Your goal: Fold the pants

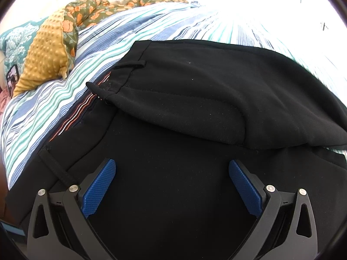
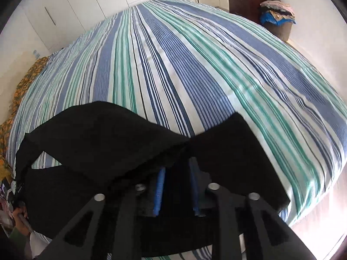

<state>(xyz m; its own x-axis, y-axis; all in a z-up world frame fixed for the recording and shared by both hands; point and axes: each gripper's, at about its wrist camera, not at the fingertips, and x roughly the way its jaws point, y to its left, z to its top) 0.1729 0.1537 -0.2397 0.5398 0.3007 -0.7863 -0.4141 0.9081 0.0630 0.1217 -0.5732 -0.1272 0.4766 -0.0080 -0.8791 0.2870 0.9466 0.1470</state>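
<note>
The black pants (image 1: 195,99) lie on the striped bed cover (image 2: 195,65), waistband toward the yellow dotted pillow (image 1: 43,54), with one part folded over the other. The left gripper (image 1: 172,186) hovers above the near fabric, jaws spread wide and holding nothing. The right gripper (image 2: 177,186) is clamped on a lifted edge of the pants, with bare bedspread stretching ahead to the far edge.

Strong daylight is pouring in from about 1 o'clock in the left wrist view, washing the striped bedspread (image 1: 238,21) and wall to plain white there. The black pants (image 1: 195,99) are swallowing detail, showing only lint specks and faint seams. In the right wrist view, motion blur is smearing the pants' edge at 4 o'clock. Fisheye curvature is bowing the bed and dark vignetting is ringing both frames.
</note>
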